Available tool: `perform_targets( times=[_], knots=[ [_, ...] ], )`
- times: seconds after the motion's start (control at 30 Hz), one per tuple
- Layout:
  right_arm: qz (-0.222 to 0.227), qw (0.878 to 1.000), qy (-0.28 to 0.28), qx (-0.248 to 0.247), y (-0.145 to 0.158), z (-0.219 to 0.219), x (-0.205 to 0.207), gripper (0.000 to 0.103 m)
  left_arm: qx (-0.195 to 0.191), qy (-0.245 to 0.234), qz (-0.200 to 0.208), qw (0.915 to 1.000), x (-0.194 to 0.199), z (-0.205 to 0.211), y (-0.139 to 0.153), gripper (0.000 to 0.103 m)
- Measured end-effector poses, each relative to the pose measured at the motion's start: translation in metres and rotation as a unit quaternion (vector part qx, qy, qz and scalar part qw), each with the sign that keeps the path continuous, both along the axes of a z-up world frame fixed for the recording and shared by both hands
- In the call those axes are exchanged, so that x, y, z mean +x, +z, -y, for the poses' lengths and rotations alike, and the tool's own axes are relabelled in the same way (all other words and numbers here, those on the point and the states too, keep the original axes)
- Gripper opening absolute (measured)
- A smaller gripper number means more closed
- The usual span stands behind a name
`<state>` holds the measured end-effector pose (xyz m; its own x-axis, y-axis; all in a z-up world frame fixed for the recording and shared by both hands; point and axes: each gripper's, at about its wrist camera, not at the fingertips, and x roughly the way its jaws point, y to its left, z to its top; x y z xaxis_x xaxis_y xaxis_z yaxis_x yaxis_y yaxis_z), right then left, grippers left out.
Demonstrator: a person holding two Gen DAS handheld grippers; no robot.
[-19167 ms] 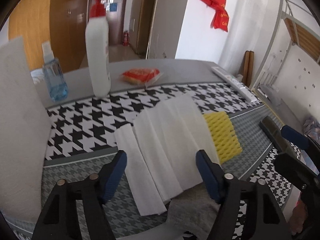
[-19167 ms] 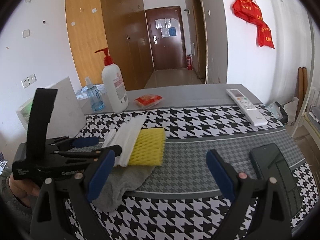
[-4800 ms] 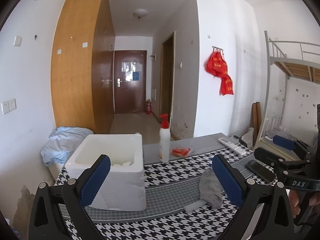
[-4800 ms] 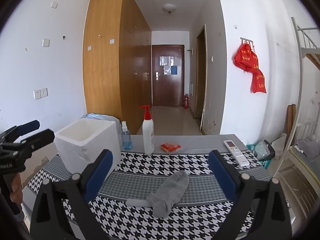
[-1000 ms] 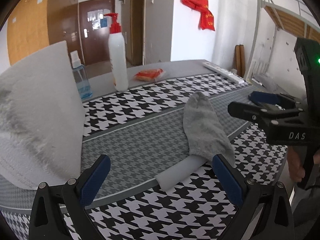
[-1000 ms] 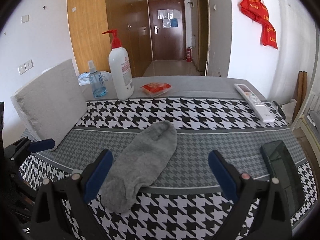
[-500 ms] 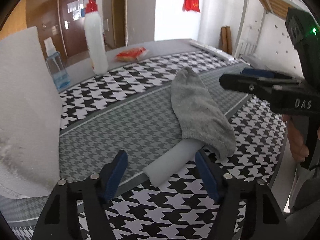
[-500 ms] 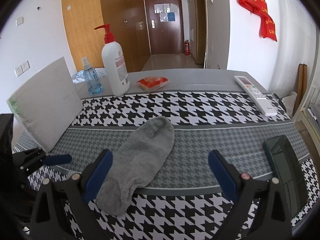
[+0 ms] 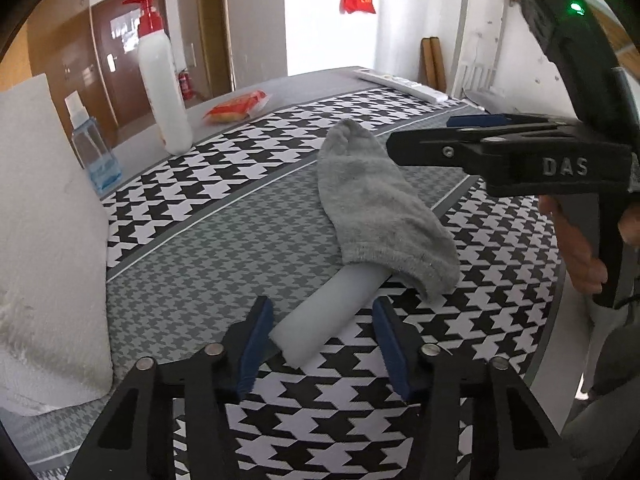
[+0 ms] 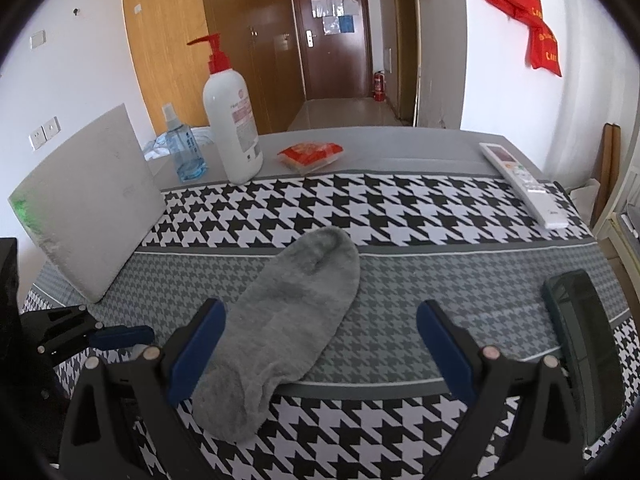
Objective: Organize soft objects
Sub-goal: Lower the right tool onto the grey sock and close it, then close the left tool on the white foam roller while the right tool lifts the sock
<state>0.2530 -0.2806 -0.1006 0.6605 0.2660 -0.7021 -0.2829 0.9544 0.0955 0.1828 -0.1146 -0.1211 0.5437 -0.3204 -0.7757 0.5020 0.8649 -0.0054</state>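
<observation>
A grey sock [image 9: 380, 200] lies flat on the houndstooth cloth, also in the right wrist view [image 10: 288, 316]. A white foam tube [image 9: 326, 314] sticks out from under its open end. My left gripper [image 9: 320, 338] is low at the tube's near end, its blue pads on either side of the tube with small gaps, partly closed. My right gripper [image 10: 320, 344] is wide open just above the sock's heel end; it shows side-on in the left wrist view [image 9: 480, 148]. The left gripper's tip [image 10: 120, 336] shows at the left in the right wrist view.
A white foam box [image 9: 44, 248] stands at the left [image 10: 88, 204]. A pump bottle [image 10: 232, 120], a small spray bottle [image 10: 182, 152] and a red snack packet [image 10: 312, 152] stand at the back. A remote [image 10: 524, 184] and a dark phone [image 10: 584, 348] lie at the right.
My left gripper has dropped toward the tube's end and its jaws have narrowed around it. My right gripper has moved slightly closer over the sock, still wide open.
</observation>
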Motion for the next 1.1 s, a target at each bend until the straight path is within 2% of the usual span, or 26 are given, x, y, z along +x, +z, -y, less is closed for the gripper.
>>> perform_targets(
  times=[0.03,0.33,0.5,0.53,0.6,0.63,0.7,0.73,0.8,1.1],
  knots=[
    [-0.002,1.000,0.000,0.000,-0.001,0.000,0.001,0.098,0.002,-0.004,0.000,1.0000,-0.002,-0.001,0.001,0.041],
    [-0.021,1.000,0.011,0.002,-0.009,-0.008,0.007,0.096,0.000,-0.009,0.003,1.0000,-0.006,-0.004,0.004,0.024],
    [-0.055,0.998,0.026,0.010,-0.020,-0.014,0.014,0.067,-0.008,-0.002,0.004,1.0000,-0.012,-0.009,0.009,0.014],
    [-0.062,0.998,0.029,0.011,-0.023,-0.015,0.015,0.066,-0.009,-0.002,0.003,1.0000,-0.013,-0.010,0.009,0.014],
    [-0.071,0.997,0.033,0.012,-0.026,-0.017,0.016,0.054,-0.015,-0.002,0.000,0.9999,-0.016,-0.011,0.010,0.013],
    [-0.070,0.997,0.034,0.009,-0.027,-0.018,0.016,0.051,-0.014,-0.003,0.002,0.9999,-0.018,-0.010,0.011,0.013],
    [-0.072,0.997,0.039,0.010,-0.027,-0.019,0.015,0.033,-0.011,-0.005,0.003,0.9999,-0.022,-0.008,0.011,0.013],
    [-0.074,0.996,0.042,0.013,-0.027,-0.019,0.015,0.028,-0.008,-0.007,0.004,0.9999,-0.024,-0.007,0.012,0.013],
    [-0.074,0.996,0.043,0.011,-0.028,-0.019,0.014,0.013,-0.001,-0.007,0.011,0.9999,-0.027,-0.006,0.012,0.013],
    [-0.041,0.998,0.032,0.027,-0.005,0.001,-0.002,0.009,0.004,0.000,0.017,0.9999,-0.030,-0.008,0.014,0.016]
  ],
)
